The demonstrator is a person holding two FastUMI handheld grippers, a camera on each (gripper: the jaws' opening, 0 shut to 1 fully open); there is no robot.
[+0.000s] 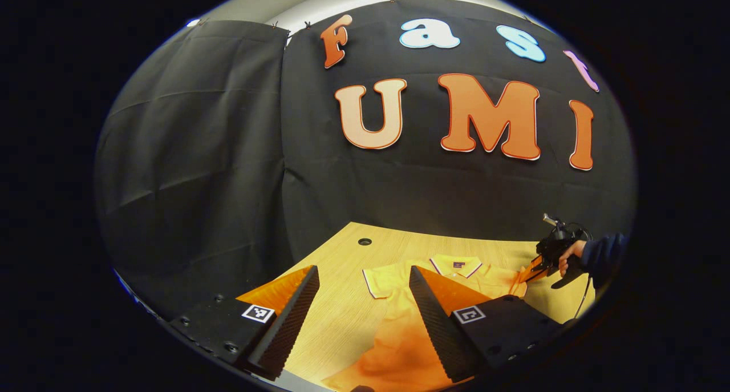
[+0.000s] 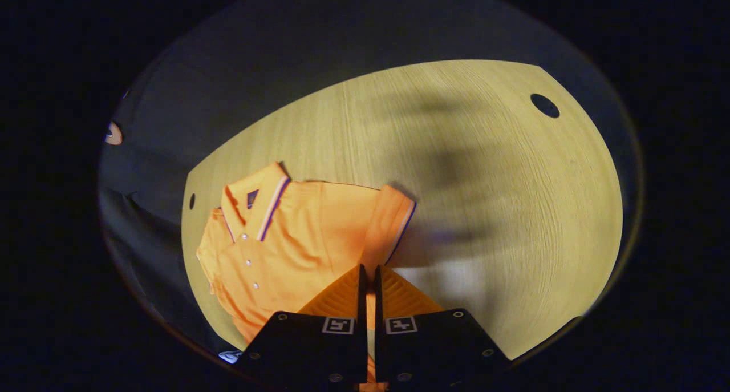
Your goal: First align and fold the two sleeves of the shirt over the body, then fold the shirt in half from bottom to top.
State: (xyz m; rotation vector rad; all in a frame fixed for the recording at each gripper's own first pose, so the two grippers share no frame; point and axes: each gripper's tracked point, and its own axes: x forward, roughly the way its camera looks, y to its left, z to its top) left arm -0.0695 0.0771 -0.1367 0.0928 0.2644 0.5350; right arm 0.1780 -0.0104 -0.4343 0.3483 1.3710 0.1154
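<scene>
Two round holes (image 2: 544,105) pierce the pale wooden table (image 2: 485,209), near its far corners (black cloth walls behind). The orange shirt (image 2: 296,232) lies flat, collar toward the far edge. The left gripper (image 1: 365,283) hovers spread wide above it; the right gripper (image 2: 369,275) is clenched on a sleeve (image 2: 393,223).

The left tool (image 1: 362,292) hangs above the wooden surface (image 1: 342,318) with its two fingers (image 1: 291,312) spread wide apart, gripping nothing; between and beyond them lies the orange shirt (image 1: 399,335), collar (image 1: 456,265) toward the black cloth wall (image 1: 228,152), a striped-edged sleeve (image 1: 376,281) lying flat; a small round hole (image 1: 364,241) sits in the surface near the far edge; off to the right a hand (image 1: 570,258) in a dark sleeve (image 1: 604,255) holds the right tool (image 1: 536,272) at the shirt's far side.
</scene>
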